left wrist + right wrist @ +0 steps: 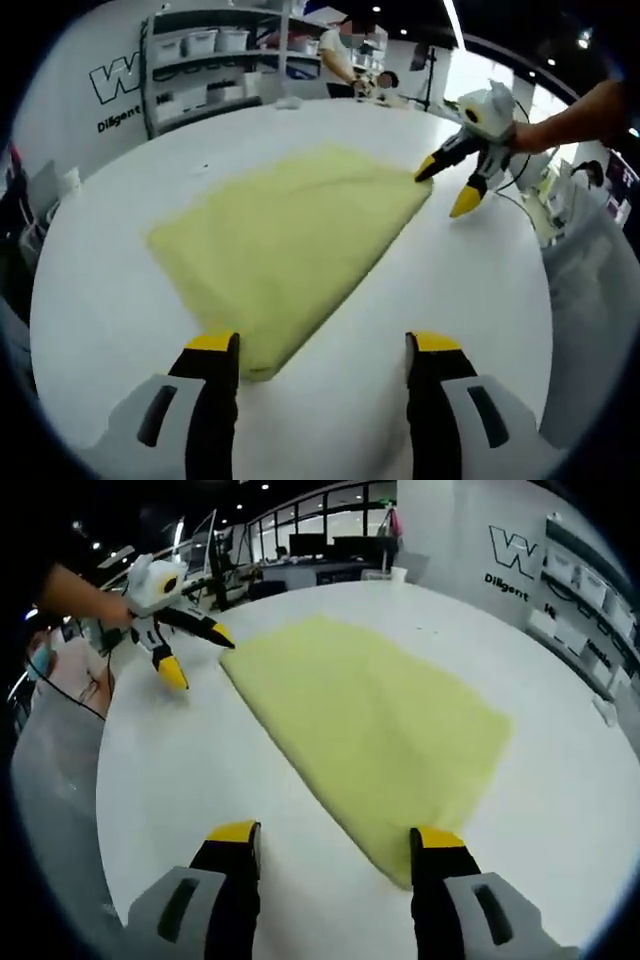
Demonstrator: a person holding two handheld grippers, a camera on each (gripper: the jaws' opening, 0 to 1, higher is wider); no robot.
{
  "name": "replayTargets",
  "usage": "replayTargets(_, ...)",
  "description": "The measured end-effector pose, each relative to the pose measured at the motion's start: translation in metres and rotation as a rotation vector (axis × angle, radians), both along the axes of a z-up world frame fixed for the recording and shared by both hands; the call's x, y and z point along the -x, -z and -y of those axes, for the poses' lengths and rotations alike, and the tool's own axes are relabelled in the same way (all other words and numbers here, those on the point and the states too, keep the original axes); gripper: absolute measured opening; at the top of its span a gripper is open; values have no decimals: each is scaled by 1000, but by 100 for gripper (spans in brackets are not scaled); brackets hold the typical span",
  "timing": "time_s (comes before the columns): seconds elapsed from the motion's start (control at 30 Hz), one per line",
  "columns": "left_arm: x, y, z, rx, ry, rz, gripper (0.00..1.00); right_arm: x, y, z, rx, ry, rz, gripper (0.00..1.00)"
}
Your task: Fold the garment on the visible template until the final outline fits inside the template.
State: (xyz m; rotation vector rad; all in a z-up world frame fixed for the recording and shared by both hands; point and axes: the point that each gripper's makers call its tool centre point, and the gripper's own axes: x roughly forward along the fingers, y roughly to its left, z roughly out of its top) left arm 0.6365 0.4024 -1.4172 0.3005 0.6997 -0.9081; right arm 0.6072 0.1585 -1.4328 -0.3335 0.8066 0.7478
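My left fingers [325,345] and right fingers [335,835] stand wide, empty, each at a corner of the yellow garment [290,235] lying flat mid-worktop [480,290]. I judge another fold is pending; next, close on both corners toward twelve o'clock.

L gripper [325,345]: jaws spread wide, yellow-tipped fingers [213,345] level, held low. R gripper [335,835]: same, jaws wide apart. Each shows in the other's view (held by a bare forearm [575,112]), jaws parted too.
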Motion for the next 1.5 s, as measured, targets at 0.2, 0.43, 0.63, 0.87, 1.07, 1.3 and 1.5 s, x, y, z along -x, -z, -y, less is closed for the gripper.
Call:
replayTargets(0.2, 0, -7, -16, -31, -61, 32, 67, 2, -23, 0, -57, 60, 44, 66)
replayTargets(0.43, 9, -19, -34, -63, -96, 79, 67, 10, -43, -1, -119, 128, 84, 83)
replayTargets(0.63, 23, -26, -40, -58, -98, 97, 68, 21, -49, 0, -108, 140, 104, 89)
replayTargets(0.87, 37, -30, -44, -58, -100, 111, 70, 41, -57, 3, -101, 164, 122, 98)
replayTargets(1.07, 48, -34, -48, -52, -94, 125, 70, 55, -65, 4, -100, 194, 144, 99)
replayTargets(1.3, 56, -41, -50, 11, -123, 125, 71, 74, -67, 5, -90, 231, 160, 99)
replayTargets(1.5, 69, -48, -46, 29, -90, 149, 70, 86, -68, 5, -88, 271, 156, 99)
